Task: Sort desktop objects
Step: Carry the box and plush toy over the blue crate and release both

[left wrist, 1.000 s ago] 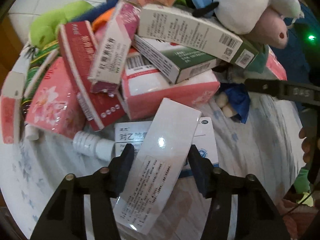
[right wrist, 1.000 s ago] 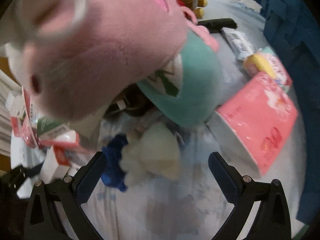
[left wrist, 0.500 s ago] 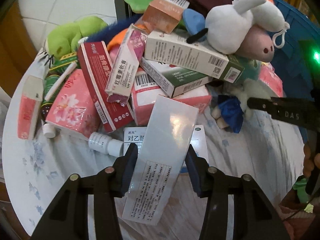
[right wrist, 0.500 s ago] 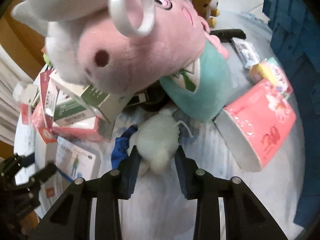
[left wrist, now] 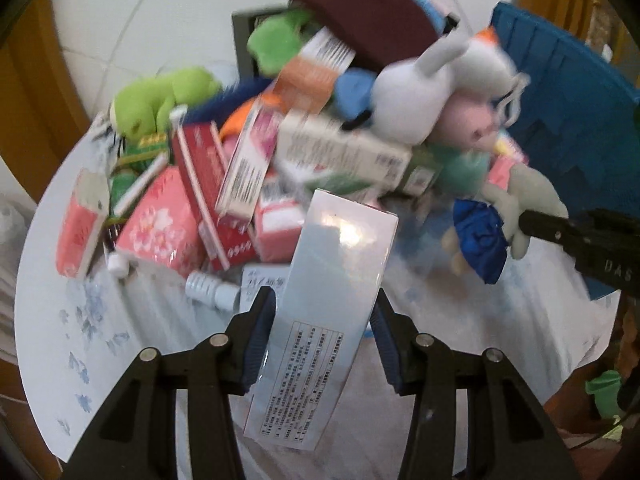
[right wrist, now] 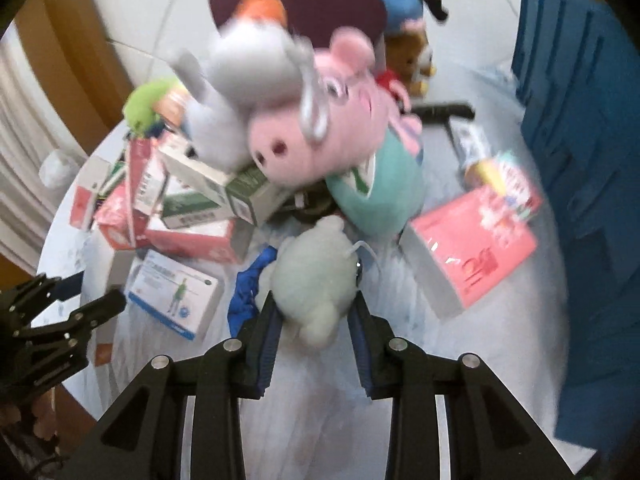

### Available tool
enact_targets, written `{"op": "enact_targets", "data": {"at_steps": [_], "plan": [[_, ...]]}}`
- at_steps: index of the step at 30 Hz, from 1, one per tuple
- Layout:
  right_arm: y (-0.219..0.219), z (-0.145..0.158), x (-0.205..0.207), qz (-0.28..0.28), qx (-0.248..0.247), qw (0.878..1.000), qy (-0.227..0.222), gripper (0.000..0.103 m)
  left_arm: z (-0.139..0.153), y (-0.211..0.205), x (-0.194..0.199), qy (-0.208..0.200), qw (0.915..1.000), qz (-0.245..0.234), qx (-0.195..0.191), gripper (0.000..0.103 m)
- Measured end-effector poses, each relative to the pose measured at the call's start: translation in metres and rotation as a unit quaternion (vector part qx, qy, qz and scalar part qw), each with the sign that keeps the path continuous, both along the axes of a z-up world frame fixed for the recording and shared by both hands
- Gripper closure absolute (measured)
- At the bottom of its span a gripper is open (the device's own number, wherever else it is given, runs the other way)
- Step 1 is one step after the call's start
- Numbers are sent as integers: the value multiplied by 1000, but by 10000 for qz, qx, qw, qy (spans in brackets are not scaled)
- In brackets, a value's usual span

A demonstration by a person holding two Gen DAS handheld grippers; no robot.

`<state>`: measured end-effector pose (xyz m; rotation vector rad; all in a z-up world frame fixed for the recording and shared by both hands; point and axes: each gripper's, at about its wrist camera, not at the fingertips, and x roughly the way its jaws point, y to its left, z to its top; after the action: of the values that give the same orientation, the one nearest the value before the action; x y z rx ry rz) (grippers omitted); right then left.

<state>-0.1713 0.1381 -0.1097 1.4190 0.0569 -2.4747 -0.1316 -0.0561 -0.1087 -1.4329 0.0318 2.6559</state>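
The left gripper (left wrist: 322, 318) pinches a pale blue box (left wrist: 328, 312) above the cluttered table (left wrist: 80, 320). The right gripper (right wrist: 314, 316), its jaws just closing, clamps a small pale plush toy (right wrist: 316, 276) beside the pig plush (right wrist: 320, 132).

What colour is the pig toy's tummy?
Teal green; the pig toy shows best in the right wrist view.
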Motion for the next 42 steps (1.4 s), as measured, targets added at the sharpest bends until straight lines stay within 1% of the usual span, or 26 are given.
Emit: {"op": "enact_targets", "data": {"at_steps": [2, 4, 8, 12, 13, 17, 22, 28, 32, 34, 38, 42], "plan": [[3, 18, 8, 39, 52, 9997, 247, 71, 19, 10, 4, 269, 9996, -32, -22, 56], [8, 36, 18, 65, 60, 9988, 472, 71, 33, 20, 6, 450, 9990, -60, -2, 56], [30, 78, 36, 21, 15, 9948, 1016, 71, 65, 50, 7, 852, 9961, -212, 29, 56], [53, 119, 55, -115, 16, 9884, 1516, 71, 95, 87, 3, 1096, 9926, -478, 186, 56], [62, 130, 60, -179, 19, 9861, 1653, 71, 103, 99, 2, 1159, 9913, -563, 263, 56], [96, 161, 73, -457, 32, 9782, 2026, 71, 128, 139, 3, 1418, 9858, -829, 348, 56], [145, 196, 91, -917, 83, 9632, 2526, 71, 157, 198, 3, 1780, 9752, -1249, 405, 56], [211, 224, 108, -1529, 108, 9469, 2825, 71, 191, 266, 8, 2188, 9605, -1628, 554, 56], [256, 236, 121, -1966, 222, 9318, 3043, 70, 206, 302, 13, 2332, 9542, -1774, 594, 56], [275, 239, 123, -2127, 260, 9272, 3072, 70, 214, 322, 15, 2393, 9510, -1863, 608, 56], [310, 237, 124, -2379, 403, 9214, 3046, 70, 227, 359, 19, 2424, 9464, -2016, 702, 56], [345, 233, 127, -2545, 627, 9178, 2982, 70, 237, 397, 25, 2435, 9444, -2112, 641, 56]]}}
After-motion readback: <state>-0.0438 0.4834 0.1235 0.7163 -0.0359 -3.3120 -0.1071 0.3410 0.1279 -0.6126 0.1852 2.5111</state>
